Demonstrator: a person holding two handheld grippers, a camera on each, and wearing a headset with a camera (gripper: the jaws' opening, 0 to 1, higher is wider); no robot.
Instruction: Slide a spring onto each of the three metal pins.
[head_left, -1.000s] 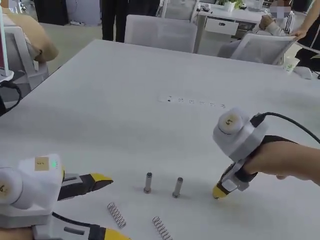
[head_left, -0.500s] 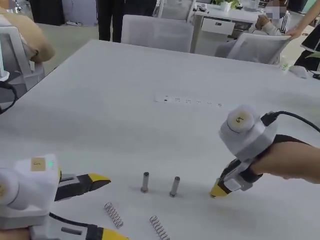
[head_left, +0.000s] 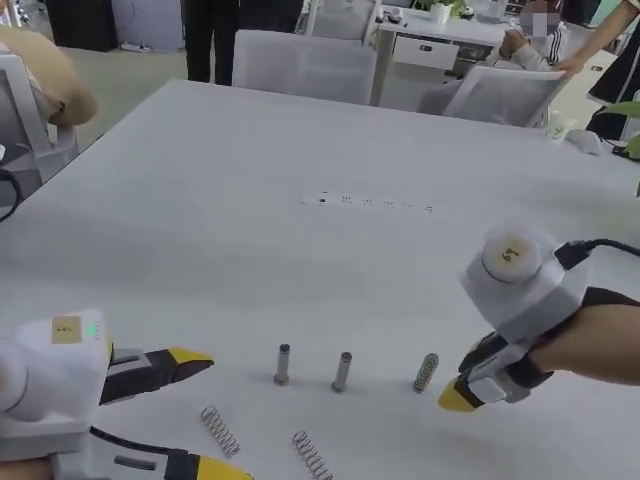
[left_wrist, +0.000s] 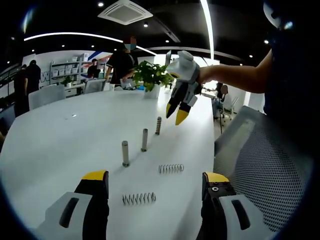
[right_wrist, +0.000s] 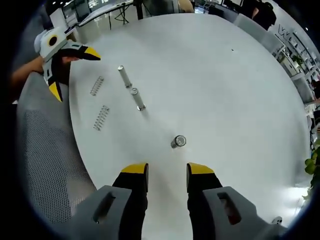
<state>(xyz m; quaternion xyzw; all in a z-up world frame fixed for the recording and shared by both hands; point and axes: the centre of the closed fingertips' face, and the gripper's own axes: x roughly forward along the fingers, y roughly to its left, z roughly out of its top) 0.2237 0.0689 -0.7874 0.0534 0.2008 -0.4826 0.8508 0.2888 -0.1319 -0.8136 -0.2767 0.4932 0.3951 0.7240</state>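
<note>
The right gripper has its yellow-tipped jaws set narrow, with a small gap between them and nothing held. Its tips hang just beside the right pin, which stands upright with a spring coiled around its shaft. The left gripper is spread wide and holds nothing, low over the near edge of the white table. Ahead of its jaws the first loose spring and the second loose spring lie flat on the table, apart from each other. Beyond them the left pin and the middle pin stand bare and upright, in a row with the right pin. Each is a short grey metal post with a wider foot. A round sticker on top of the right gripper bears a mark too small to read. A row of tiny dark marks at the table's middle is also unreadable.
</note>
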